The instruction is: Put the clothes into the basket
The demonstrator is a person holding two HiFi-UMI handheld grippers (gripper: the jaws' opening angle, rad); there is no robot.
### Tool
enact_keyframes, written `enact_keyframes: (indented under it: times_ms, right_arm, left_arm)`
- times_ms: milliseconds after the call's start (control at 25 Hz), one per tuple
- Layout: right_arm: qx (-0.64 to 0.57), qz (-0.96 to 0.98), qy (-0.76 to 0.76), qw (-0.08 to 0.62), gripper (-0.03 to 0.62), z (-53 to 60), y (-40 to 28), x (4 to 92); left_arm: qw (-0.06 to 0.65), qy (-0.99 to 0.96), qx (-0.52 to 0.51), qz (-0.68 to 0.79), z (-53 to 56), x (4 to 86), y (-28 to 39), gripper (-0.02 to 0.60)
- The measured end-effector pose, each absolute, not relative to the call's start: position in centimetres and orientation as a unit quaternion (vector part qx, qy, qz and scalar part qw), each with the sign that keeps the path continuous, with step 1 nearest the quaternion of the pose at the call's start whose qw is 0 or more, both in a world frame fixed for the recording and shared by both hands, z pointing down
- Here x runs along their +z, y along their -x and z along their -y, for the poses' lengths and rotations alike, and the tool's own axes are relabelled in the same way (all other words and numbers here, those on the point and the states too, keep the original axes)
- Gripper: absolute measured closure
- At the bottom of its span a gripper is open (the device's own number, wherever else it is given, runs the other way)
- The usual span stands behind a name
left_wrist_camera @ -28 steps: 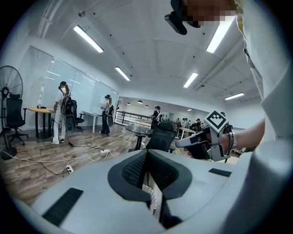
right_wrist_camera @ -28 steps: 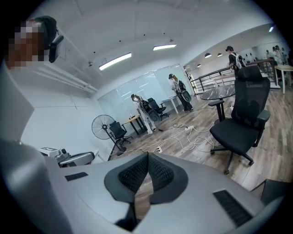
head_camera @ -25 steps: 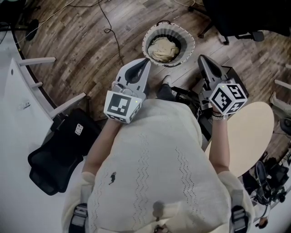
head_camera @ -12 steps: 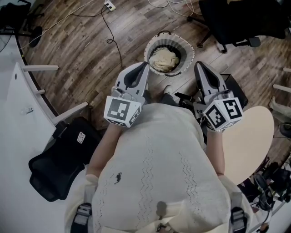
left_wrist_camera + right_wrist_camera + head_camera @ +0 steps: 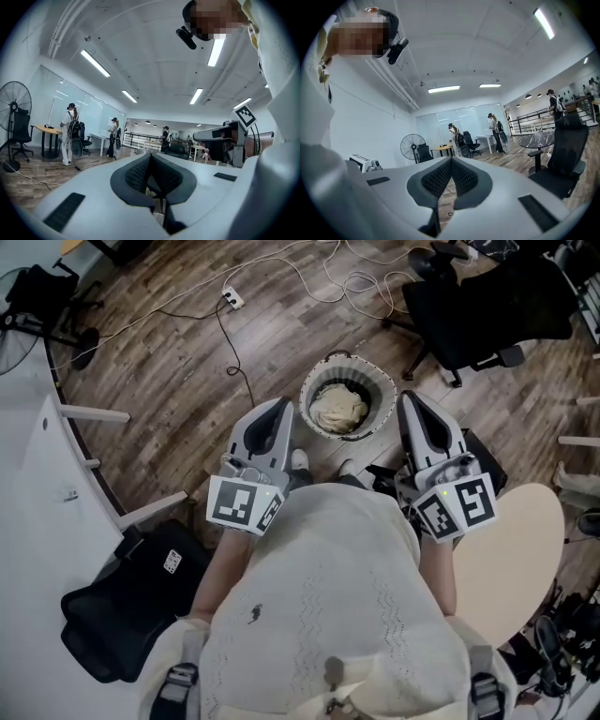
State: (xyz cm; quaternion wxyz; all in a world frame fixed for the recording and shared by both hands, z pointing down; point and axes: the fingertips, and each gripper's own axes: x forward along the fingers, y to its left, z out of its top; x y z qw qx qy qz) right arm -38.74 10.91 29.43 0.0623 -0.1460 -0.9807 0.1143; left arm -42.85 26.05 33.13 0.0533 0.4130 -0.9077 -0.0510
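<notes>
Jaws pressed together on nothing at left gripper and right gripper; looks soft, light and limp, the cloth heaped in the basket below, between both tips, probably best pinched at a raised fold.

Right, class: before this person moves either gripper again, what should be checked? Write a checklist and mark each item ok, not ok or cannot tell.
1. Left gripper is empty, jaws together: ok.
2. Right gripper is empty, jaws together: ok.
3. Basket stands upright on the floor ahead, between the two grippers in the head view: ok.
4. Cream garment lies fully inside the basket, nothing hanging over the rim: ok.
5. Floor cable lies apart from the basket: ok.
6. More clothes wait to be picked up: cannot tell. None shows in any view, and the person's body hides the floor nearest them.
</notes>
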Motion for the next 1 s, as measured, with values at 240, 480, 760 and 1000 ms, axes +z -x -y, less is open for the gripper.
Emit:
enact_keyframes:
  times_ms: [240,480,760,1000]
  right_arm:
    - [0.093,0.986,0.136,0.036,0.588,-10.2,38.7,26.4]
    - [0.093,0.987,0.129,0.036,0.588,-9.6,37.9,25.8]
    - [0.092,0.988,0.120,0.038,0.588,-8.8,37.5,25.6]
    - [0.092,0.988,0.111,0.047,0.588,-7.0,37.1,26.3]
  left_arm:
    - [0.042,-0.406,-0.058,0.911,-26.3,31.1,43.5,0.561]
    - [0.041,-0.415,-0.058,0.907,-25.5,30.3,42.9,0.561]
    - [0.037,-0.423,-0.060,0.903,-24.7,29.8,43.0,0.561]
    - [0.043,-0.433,-0.057,0.898,-23.0,30.3,43.0,0.561]
